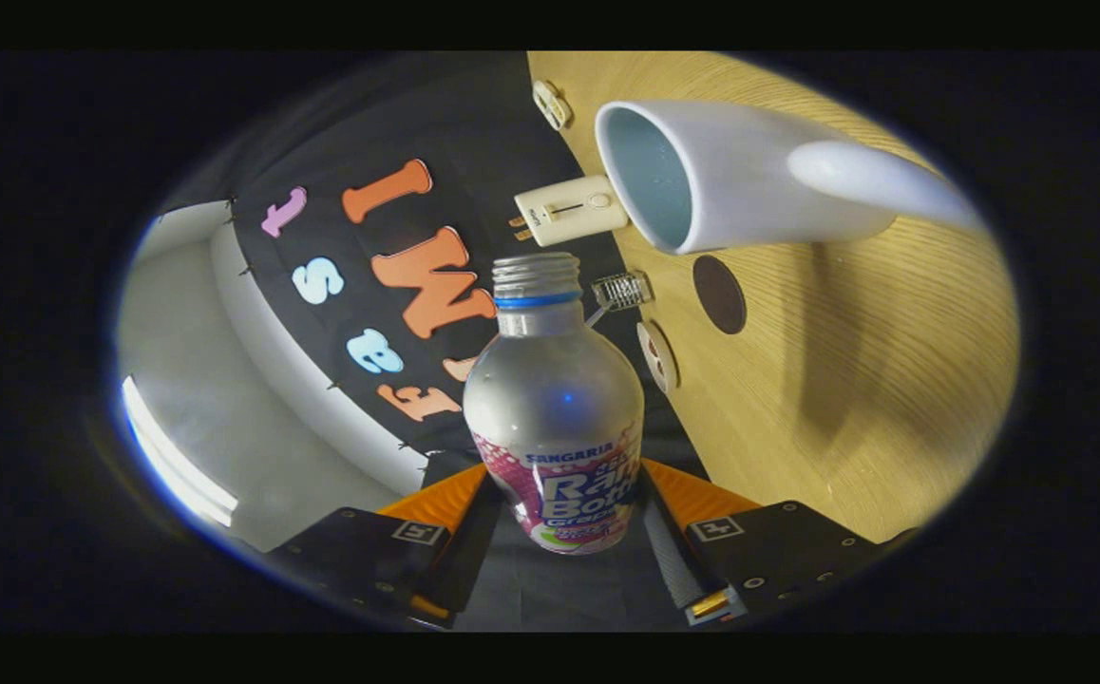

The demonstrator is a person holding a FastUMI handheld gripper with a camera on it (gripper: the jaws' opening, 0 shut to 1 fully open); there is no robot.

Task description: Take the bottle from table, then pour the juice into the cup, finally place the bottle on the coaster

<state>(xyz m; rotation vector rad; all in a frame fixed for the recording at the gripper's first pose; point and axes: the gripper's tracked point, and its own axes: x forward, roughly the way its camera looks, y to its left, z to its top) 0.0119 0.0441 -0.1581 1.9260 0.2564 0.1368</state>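
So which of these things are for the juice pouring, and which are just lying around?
For the job:
- bottle, gripped between the fingers
- white cup beyond it
- round dark coaster on the wooden table

Just lying about:
- cream plug adapter
- small wire brush
- light round disc

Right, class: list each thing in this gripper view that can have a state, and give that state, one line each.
bottle: uncapped, held tilted, mouth short of the cup
gripper: shut on the bottle
cup: standing on the table, looks empty inside
coaster: bare, nothing on it
table: carries cup and coaster
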